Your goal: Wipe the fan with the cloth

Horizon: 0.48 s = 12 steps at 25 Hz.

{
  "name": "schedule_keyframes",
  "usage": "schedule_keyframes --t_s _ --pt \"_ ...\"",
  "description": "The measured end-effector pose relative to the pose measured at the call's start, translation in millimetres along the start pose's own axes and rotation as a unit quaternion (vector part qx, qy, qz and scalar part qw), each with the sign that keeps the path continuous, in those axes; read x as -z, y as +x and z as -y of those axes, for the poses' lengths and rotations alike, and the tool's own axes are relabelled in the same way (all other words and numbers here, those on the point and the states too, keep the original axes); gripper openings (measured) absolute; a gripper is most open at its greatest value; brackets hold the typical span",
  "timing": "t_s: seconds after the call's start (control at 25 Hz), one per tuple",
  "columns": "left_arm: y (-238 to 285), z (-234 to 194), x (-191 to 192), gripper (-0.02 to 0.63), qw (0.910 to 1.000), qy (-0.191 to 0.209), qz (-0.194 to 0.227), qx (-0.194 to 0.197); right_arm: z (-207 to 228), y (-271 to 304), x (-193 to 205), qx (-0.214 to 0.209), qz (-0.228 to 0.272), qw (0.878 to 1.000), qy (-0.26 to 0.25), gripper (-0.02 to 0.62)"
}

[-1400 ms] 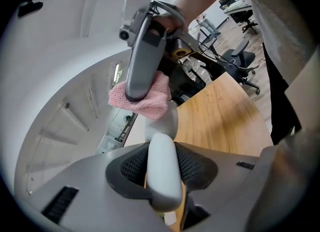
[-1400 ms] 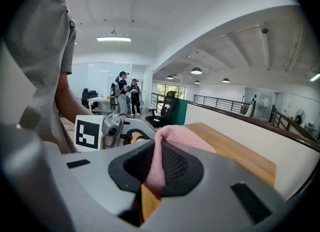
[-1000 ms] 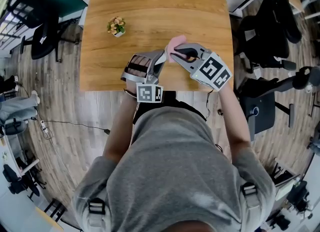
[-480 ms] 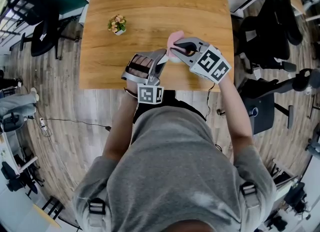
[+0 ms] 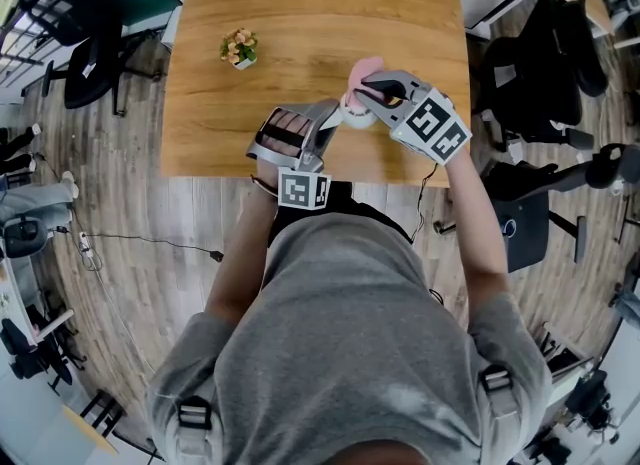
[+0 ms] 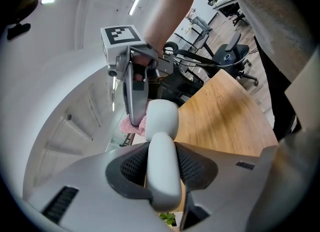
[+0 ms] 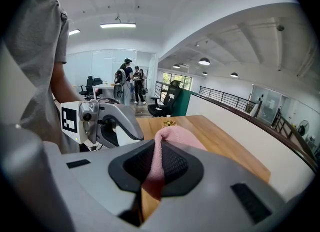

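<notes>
A small white hand-held fan (image 5: 358, 117) is held over the near edge of the wooden table (image 5: 300, 13). My left gripper (image 5: 335, 119) is shut on its handle (image 6: 164, 176), and the rounded head (image 6: 162, 118) points away from the jaws. My right gripper (image 5: 368, 88) is shut on a pink cloth (image 5: 366, 67). A fold of the cloth (image 7: 167, 141) bulges out of the jaws, which come in from the right. In the left gripper view the cloth (image 6: 134, 122) presses against the left side of the fan's head, beside the right gripper's finger (image 6: 132, 96).
A small potted plant (image 5: 238, 46) stands on the table at the far left. Office chairs stand on the floor to the left (image 5: 90, 63) and right (image 5: 540, 63) of the table. Several people (image 7: 131, 84) stand far off in the room.
My right gripper with the cloth has slid a little to the right and away across the fan's head, so more of the white head shows. The left gripper has stayed put.
</notes>
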<state>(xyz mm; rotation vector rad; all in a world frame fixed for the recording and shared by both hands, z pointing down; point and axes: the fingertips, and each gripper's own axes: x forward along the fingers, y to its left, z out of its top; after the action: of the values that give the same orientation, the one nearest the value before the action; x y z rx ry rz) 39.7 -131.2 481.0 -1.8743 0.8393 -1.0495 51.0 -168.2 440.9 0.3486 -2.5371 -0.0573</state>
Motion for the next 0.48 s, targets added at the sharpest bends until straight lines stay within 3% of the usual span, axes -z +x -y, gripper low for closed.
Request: schedule_keyframes --t_s 0.48 --pt "6.2 -2.5 9.1 0.152 0.9999 -0.009 -0.009 0.005 -18.2 -1.6 -13.2 -0.018 0.021 1.000 0.011 0.034"
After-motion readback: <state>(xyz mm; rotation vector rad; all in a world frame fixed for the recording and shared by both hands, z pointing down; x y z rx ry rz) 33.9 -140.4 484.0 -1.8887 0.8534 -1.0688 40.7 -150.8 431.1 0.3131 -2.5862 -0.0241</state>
